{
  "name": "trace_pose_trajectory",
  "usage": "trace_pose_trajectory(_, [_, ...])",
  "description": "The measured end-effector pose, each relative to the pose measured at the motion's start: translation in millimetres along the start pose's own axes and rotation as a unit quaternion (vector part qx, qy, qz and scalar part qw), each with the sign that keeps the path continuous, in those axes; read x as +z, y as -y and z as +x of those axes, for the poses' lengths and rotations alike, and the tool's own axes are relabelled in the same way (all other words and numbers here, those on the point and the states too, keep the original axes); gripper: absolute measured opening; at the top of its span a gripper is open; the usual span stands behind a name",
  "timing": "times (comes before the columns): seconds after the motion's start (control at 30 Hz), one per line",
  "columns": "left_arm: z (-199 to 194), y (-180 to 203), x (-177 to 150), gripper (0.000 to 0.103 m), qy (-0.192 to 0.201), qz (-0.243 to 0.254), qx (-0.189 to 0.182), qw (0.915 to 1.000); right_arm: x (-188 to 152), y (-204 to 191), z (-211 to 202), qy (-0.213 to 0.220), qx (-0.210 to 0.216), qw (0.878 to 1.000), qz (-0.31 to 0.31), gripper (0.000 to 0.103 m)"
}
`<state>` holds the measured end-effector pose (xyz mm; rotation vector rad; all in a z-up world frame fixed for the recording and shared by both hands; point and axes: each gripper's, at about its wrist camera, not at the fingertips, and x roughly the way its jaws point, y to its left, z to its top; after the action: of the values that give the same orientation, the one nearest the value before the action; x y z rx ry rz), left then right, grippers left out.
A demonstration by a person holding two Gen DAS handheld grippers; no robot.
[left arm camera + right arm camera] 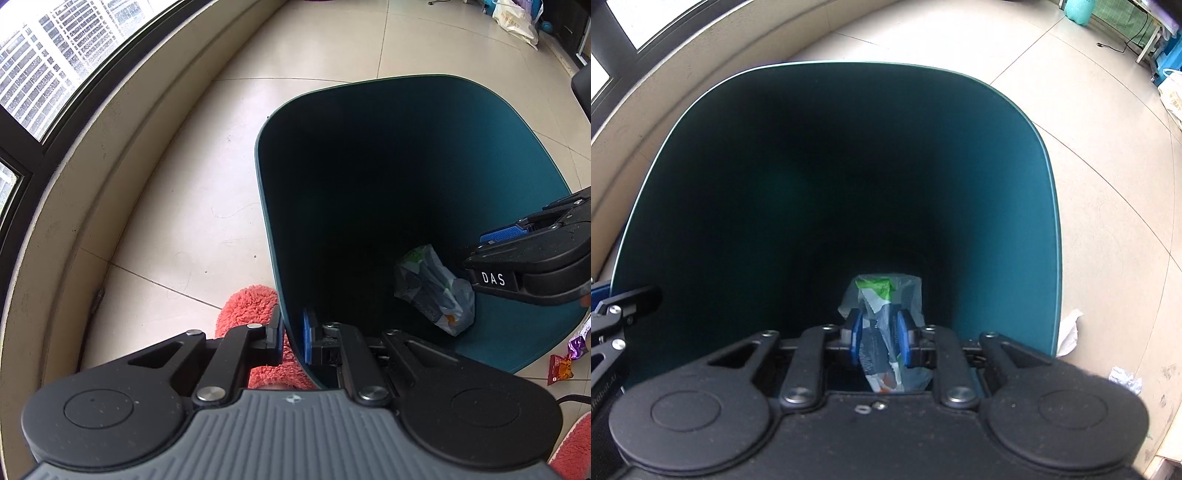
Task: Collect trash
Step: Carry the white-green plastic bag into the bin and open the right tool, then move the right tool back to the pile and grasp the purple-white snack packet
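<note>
I had two tongs at work over one teal bin (pixel 1008 206). My left gripper (pixel 293 341) was clamped on the bin's near wall, one finger outside it and one blue pad (pixel 308 338) inside, pressed tight against the plastic. My right gripper (pixel 879 341) pointed steeply down into the bin's mouth, its two blue pads (pixel 856 338) standing a little apart with one crumpled plastic wrapper (pixel 884 295) between them; whether the pads were touching the wrapper or had let go of it, I could not tell. The wrapper (clear film with a green patch near the top and a bit of orange lower down) hung inside the bin, near its right wall in the left wrist view, with the dark bottom far below it.

On the pale tiled floor (pixel 177 206) outside the bin I counted more trash: two small sweet wrappers, one purple (pixel 577 347) and one orange-red (pixel 560 369), close together by the bin's right side, and two crumpled white paper scraps (pixel 1069 332) by the bin in the right wrist view. Two coral fluffy slippers (pixel 251 310) showed as well, one just beside the bin under my left gripper, one at the picture's lower right corner.
</note>
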<state>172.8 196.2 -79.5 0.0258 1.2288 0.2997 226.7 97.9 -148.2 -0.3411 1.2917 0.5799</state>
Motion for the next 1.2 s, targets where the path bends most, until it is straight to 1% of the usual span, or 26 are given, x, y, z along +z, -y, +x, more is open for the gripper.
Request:
trace_pose_trajectory(0.03, [0,1,0,0.009,0.000,0.001,0.002,1.0000,-3,2,-4,0.003,0.000,1.000,0.000,0.028])
trace_pose_trajectory(0.07, [0,1,0,0.009,0.000,0.001,0.003,1.0000,-2,2,-7,0.008,0.002,1.000,0.001,0.029])
trace_pose_trajectory(0.23, [-1,5,0,0.010,0.000,0.000,0.012,0.9999,-7,7,-26,0.027,0.022,0.999,0.010,0.030])
trace_pose_trajectory(0.33, [-1,8,1,0.010,-0.002,0.000,0.018,0.9998,-4,13,-42,0.042,0.036,0.998,0.013,0.033])
trace_pose_trajectory(0.5, [-1,10,2,0.010,-0.006,-0.003,0.023,0.9997,-22,28,-77,0.073,0.057,0.996,0.020,0.038])
trace_pose_trajectory(0.63, [0,10,3,0.010,-0.010,-0.003,0.025,0.9996,-33,61,-105,0.097,0.059,0.993,0.031,0.043])
trace_pose_trajectory(0.73, [0,10,3,0.010,-0.012,-0.002,0.027,0.9995,-46,92,-117,0.107,0.046,0.992,0.050,0.044])
trace_pose_trajectory(0.77, [0,11,3,0.010,-0.013,-0.001,0.029,0.9995,-49,109,-114,0.107,0.041,0.992,0.060,0.045])
trace_pose_trajectory(0.97, [0,14,6,0.011,-0.019,0.001,0.037,0.9991,-88,178,-110,0.097,0.011,0.988,0.119,0.046])
trace_pose_trajectory(1.2, [1,21,5,0.012,-0.013,0.028,0.042,0.9986,-126,237,-109,0.079,-0.023,0.987,0.140,0.050])
